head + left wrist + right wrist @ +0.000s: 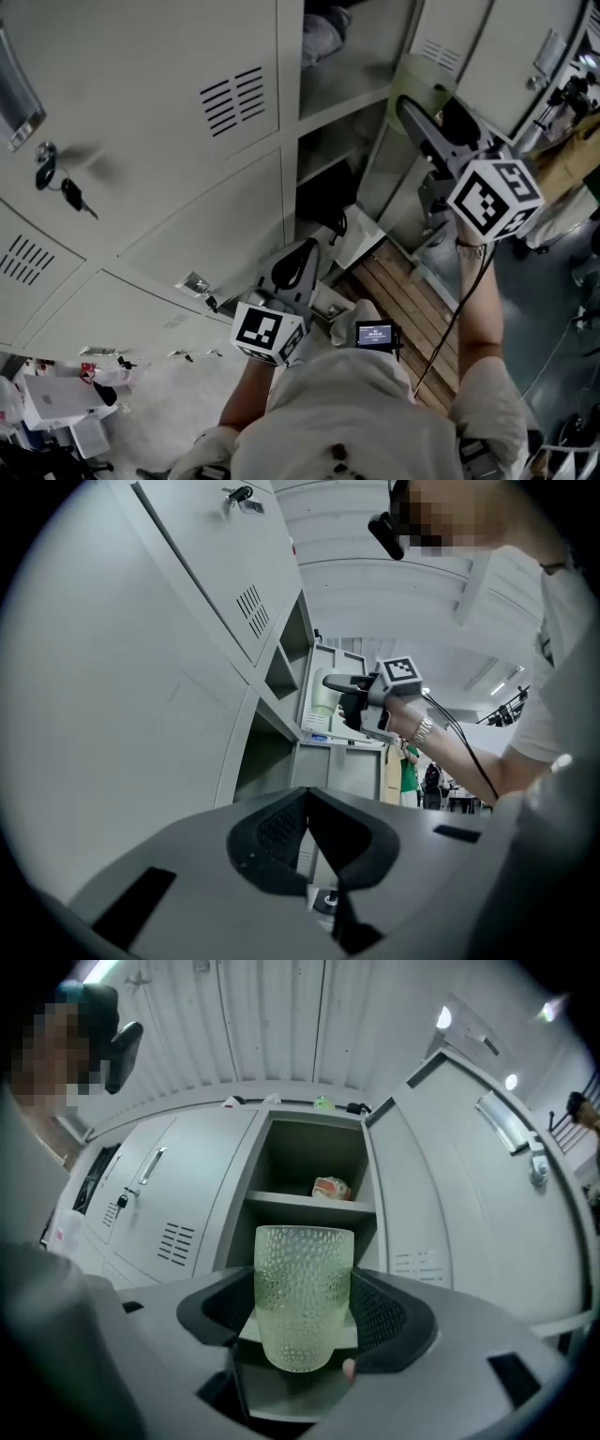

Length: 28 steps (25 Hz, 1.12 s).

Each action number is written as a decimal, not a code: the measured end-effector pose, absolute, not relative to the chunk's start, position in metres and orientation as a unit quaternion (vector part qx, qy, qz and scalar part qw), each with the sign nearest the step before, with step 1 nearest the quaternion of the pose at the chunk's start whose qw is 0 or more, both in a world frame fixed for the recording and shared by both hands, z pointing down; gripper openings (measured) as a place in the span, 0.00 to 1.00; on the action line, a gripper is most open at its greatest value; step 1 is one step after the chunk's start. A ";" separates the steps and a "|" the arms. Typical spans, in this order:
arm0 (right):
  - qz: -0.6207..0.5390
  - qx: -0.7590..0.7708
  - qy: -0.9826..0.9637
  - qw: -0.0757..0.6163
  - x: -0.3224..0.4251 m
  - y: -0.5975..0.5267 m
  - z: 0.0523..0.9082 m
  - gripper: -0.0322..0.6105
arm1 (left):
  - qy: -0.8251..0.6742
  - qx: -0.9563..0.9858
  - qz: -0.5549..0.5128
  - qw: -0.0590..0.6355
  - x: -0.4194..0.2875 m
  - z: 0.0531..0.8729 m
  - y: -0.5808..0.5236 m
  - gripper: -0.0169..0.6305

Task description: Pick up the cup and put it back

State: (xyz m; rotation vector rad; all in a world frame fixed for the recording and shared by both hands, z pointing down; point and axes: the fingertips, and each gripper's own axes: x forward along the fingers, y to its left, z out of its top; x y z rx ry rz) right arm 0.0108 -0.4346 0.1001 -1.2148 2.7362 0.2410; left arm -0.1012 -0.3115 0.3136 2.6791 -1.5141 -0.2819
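A pale green dimpled glass cup (pixel 303 1297) stands upright between the jaws of my right gripper (pixel 305 1314), which is shut on it. The cup hangs in the air in front of an open locker compartment (pixel 309 1162). In the head view the right gripper (pixel 409 105) is at the upper right, with the cup (pixel 419 82) at its tip near the open lockers. From the left gripper view the cup (pixel 323 700) shows far off, in front of the lockers. My left gripper (pixel 296 268) is held low by the locker fronts. Its jaws (pixel 315 844) are shut on nothing.
The compartment's shelf (pixel 305 1206) carries a small red and white object (pixel 330 1188). An open locker door (pixel 469 1194) stands to its right. Keys (pixel 62 184) hang from a shut door. A wooden slat platform (pixel 412 300) lies below, and boxes (pixel 56 405) clutter the floor.
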 end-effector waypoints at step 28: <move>0.044 -0.381 0.922 -0.048 -0.060 -0.568 0.121 0.57 | -0.511 0.855 -0.079 0.042 -0.094 0.341 -0.334 0.04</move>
